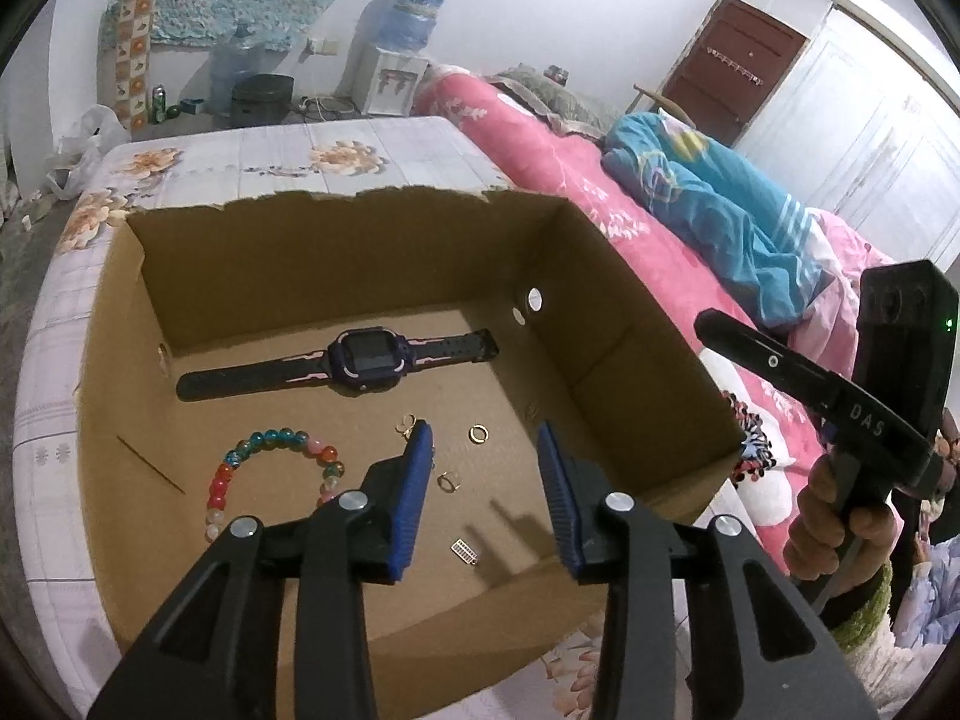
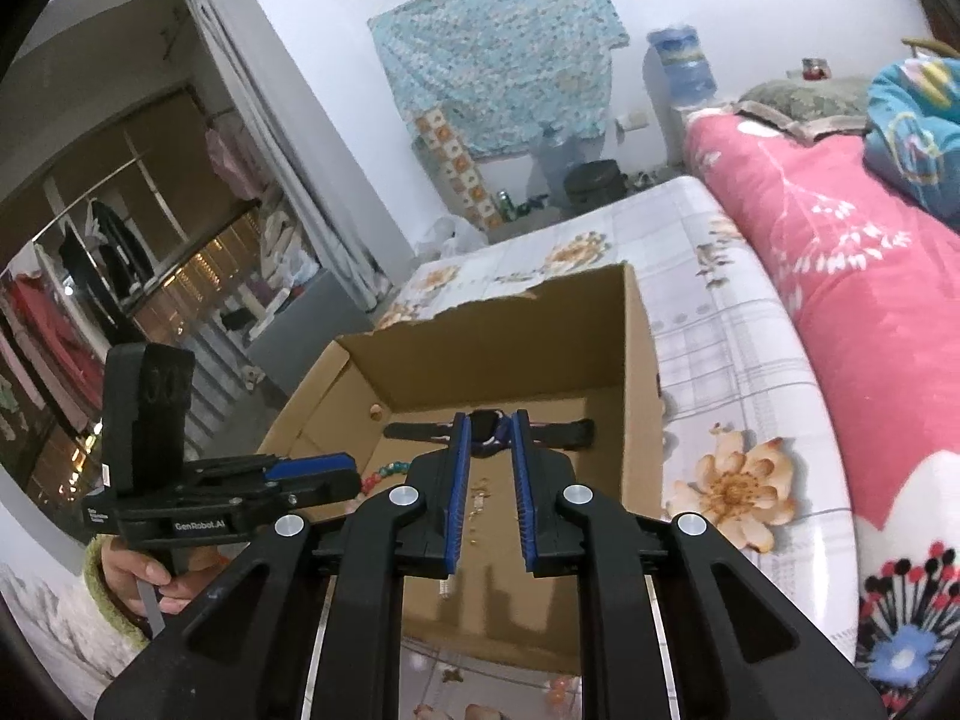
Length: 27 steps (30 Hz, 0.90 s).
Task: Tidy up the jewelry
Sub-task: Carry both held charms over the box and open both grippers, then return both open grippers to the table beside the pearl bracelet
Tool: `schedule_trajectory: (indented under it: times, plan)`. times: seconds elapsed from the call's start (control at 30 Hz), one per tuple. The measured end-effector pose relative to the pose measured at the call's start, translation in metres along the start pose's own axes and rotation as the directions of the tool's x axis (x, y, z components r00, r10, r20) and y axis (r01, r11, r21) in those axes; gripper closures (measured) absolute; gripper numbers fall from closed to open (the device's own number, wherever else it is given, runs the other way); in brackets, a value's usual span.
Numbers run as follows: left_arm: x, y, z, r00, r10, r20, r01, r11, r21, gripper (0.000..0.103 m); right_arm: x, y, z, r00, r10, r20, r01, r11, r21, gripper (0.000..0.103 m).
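Note:
An open cardboard box [image 1: 636,300] lies on the bed. Inside lie a black and purple smartwatch [image 1: 360,360], a coloured bead bracelet [image 1: 264,450], a gold ring [image 1: 478,434], two more small gold pieces [image 1: 408,422] [image 1: 449,482] and a small silver charm [image 1: 466,551]. My left gripper [image 1: 486,438] is open and empty, hovering inside the box above the small pieces. My right gripper [image 2: 491,420] is partly open and empty, above the box's near side [image 2: 492,618], pointing at the watch [image 2: 486,423]. The other gripper shows in each view, on the right [image 1: 840,396] and on the left [image 2: 312,468].
The box rests on a floral bed sheet [image 1: 336,150]. A pink quilt [image 1: 570,192] and a blue blanket [image 1: 720,204] lie to the right. A water dispenser [image 1: 396,72] and bottles stand by the far wall. An open wardrobe [image 2: 120,252] is on the left.

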<state>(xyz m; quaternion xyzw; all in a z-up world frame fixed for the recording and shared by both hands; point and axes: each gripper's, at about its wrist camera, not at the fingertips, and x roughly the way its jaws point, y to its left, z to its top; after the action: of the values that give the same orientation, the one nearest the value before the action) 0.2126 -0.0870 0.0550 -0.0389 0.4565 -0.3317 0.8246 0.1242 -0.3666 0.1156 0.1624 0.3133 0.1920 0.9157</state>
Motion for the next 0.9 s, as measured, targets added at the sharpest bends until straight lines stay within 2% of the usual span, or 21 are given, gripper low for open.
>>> schedule_trajectory:
  times: [0.1,0.2,0.37,0.5,0.67,0.77,0.9]
  plan:
    - [-0.01,-0.002,-0.001,1.0,-0.001,0.019,0.001,1.0,0.006,0.063,-0.009,0.006,-0.001,1.0,-0.021,0.012,0.022,1.0,-0.011,0.079]
    - [-0.024,-0.004,-0.005,0.999,0.002,0.044,-0.002,1.0,0.014,0.057,-0.023,0.014,-0.005,0.998,-0.048,0.031,0.049,0.998,-0.029,0.067]
    - [-0.056,-0.003,-0.015,0.996,0.005,0.092,-0.006,1.0,0.008,0.046,-0.048,0.026,-0.015,0.995,-0.084,0.061,0.086,0.995,-0.044,0.054]
    - [-0.089,0.001,-0.025,0.989,0.029,0.145,-0.03,1.0,0.008,0.039,-0.073,0.034,-0.03,0.99,-0.118,0.083,0.121,0.992,-0.037,0.046]
    - [-0.13,0.012,-0.055,0.976,0.047,0.211,-0.048,0.999,0.001,0.027,-0.092,0.031,-0.055,0.989,-0.124,0.082,0.124,0.992,0.015,0.04]
    - [-0.14,0.019,-0.079,0.977,0.079,0.2,-0.082,0.997,0.008,0.022,-0.091,0.026,-0.071,0.992,-0.111,0.061,0.106,0.991,0.076,0.035]
    - [-0.132,0.027,-0.109,0.981,0.136,0.136,-0.139,0.99,0.015,0.019,-0.081,0.021,-0.094,0.992,-0.125,0.011,0.122,0.984,0.133,0.029]
